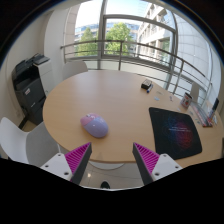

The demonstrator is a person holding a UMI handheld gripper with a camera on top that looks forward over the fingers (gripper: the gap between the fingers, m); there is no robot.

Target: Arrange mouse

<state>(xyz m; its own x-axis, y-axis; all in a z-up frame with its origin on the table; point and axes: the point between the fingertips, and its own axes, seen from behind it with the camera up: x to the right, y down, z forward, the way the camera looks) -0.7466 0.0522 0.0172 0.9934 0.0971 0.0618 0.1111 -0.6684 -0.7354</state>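
- Pale beige, smooth and slightly glossy is the round-edged wooden-looking table (115,95) that fills the middle of the view.
- On it lies a small lilac-grey computer mouse with a rounded, egg-like plastic shell (94,125), ahead of the left finger and a little to its side; it rests on the bare table top, not on the mat.
- To the right of the mouse, well apart from it, lies a black rectangular mouse mat with soft rounded corners (176,131); it looks matte and carries a small reddish print near the middle.
- The gripper (112,160) hangs above the near edge of the table, its two fingers wide apart and holding nothing; the magenta ribbed pads (78,157) show a sawtooth texture on their inner faces.
- At the far edge of the table stands a small dark object (147,86), too small to tell what it is.
- A white smooth chair back (13,138) stands at the left of the table.
- A black boxy machine on a stand (30,78) is against the left wall.
- Behind, a thin metal railing (120,50) runs before large glass windows.
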